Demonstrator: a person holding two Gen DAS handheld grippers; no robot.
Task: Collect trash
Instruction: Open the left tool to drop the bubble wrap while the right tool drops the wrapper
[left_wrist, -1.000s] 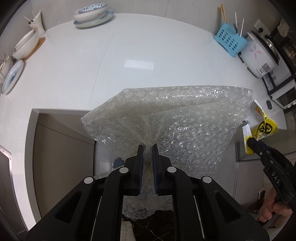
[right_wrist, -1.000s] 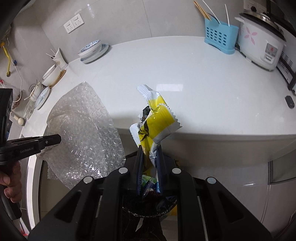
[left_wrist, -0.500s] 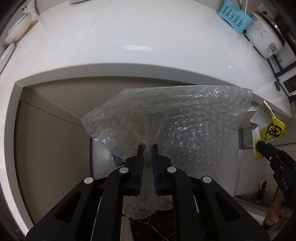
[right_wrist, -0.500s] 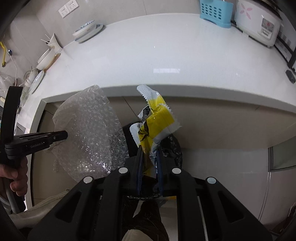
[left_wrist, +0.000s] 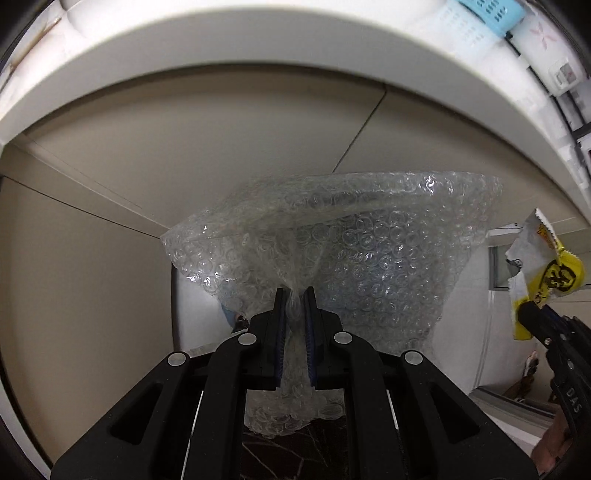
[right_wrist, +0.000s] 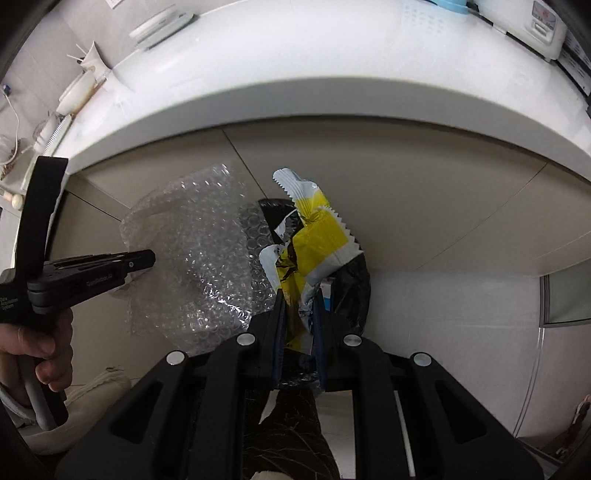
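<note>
Now both my grippers clamped: left gripper (left_wrist: 294, 295) pinches bubble wrap (left_wrist: 351, 266), frame centre; right gripper (right_wrist: 298, 295) grips wrapper (right_wrist: 314, 243) over black bin bag (right_wrist: 354, 291). Risk: broad wrap catches bag rim, spills outside.

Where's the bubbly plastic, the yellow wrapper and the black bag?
Bubble wrap (left_wrist: 369, 258): left wrist view, middle of the sheet.
Yellow wrapper (right_wrist: 319, 236): right wrist view, yellow panel.
Black bag (right_wrist: 356, 288): right wrist view, side behind the wrapper.

A white countertop (right_wrist: 332, 55) arcs from nine to three o'clock above beige cabinet doors (left_wrist: 184, 155), dishes (right_wrist: 162, 22) at eleven.
</note>
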